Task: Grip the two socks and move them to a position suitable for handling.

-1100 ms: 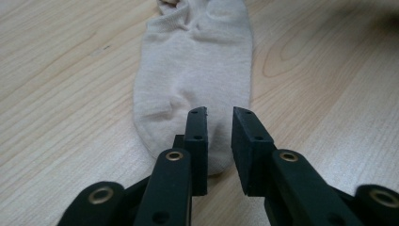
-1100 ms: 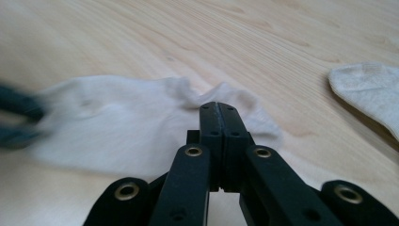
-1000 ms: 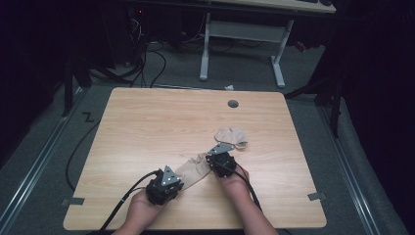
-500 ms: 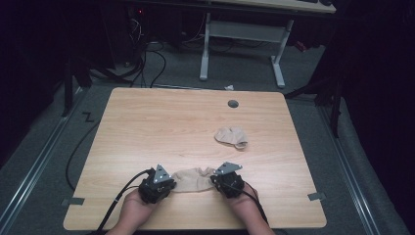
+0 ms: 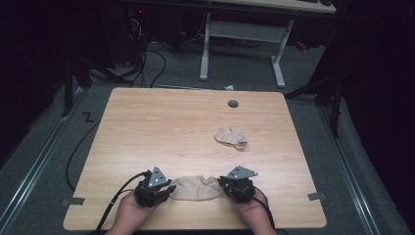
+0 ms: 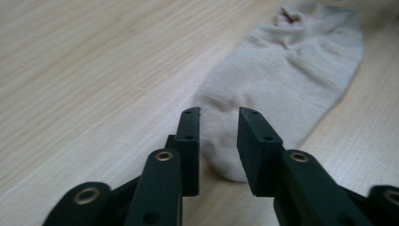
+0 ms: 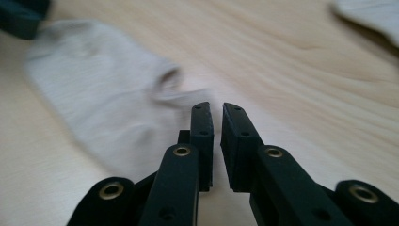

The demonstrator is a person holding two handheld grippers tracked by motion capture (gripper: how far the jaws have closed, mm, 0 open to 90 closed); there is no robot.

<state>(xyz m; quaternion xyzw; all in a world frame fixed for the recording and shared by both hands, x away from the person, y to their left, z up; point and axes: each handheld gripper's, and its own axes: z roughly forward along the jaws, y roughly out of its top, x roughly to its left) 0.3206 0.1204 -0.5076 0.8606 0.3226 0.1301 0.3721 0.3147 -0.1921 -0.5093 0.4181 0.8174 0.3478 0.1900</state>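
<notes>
Flat sock (image 5: 195, 187) near table (image 5: 161, 127) edge

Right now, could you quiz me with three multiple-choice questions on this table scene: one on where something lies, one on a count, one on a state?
1. Where does the stretched-out sock lie?
A. between the two grippers
B. on the floor
C. by the table's round hole

2. How many socks are on the table?
A. one
B. two
C. four

3. The left gripper is:
A. clamped on a sock
B. open, holding nothing
C. holding a cable

Answers: 1 A, it spans the gap to the right gripper. 2 B, a crumpled sock lies farther back. 3 B, a gap shows between its jaws.
</notes>
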